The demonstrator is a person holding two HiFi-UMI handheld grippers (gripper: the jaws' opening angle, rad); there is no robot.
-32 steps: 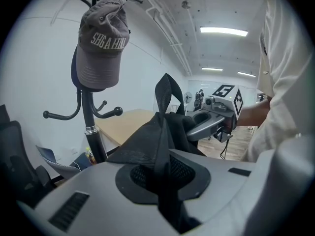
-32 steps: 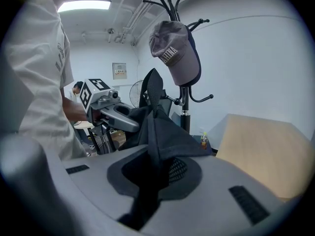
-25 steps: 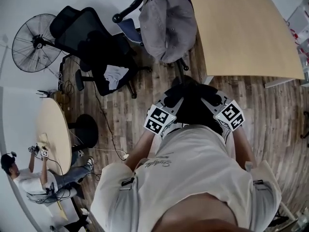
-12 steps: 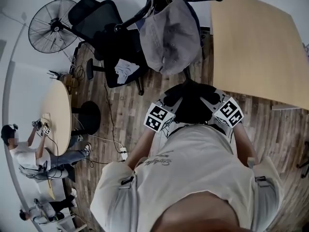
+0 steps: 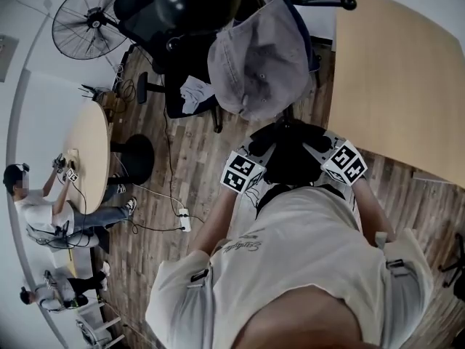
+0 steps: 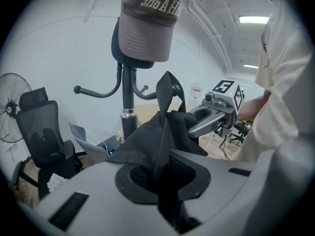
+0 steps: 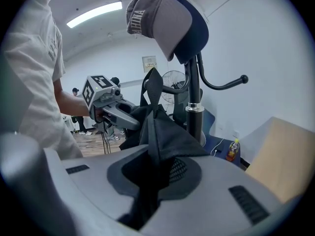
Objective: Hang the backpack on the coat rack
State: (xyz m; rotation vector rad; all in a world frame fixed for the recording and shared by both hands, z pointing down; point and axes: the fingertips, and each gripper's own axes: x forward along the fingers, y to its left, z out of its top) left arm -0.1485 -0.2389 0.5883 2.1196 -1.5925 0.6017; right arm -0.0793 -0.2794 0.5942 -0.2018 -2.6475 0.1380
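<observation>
Now both tongs, left and right, are clamped on the black fabric of the backpack, which I hold between them just short of the coat rack. Risk: the top loop misses a hook, or the bag dislodges the cap overhead. An office chair and a fan crowd the rack's base, and a tabletop lies alongside.
</observation>
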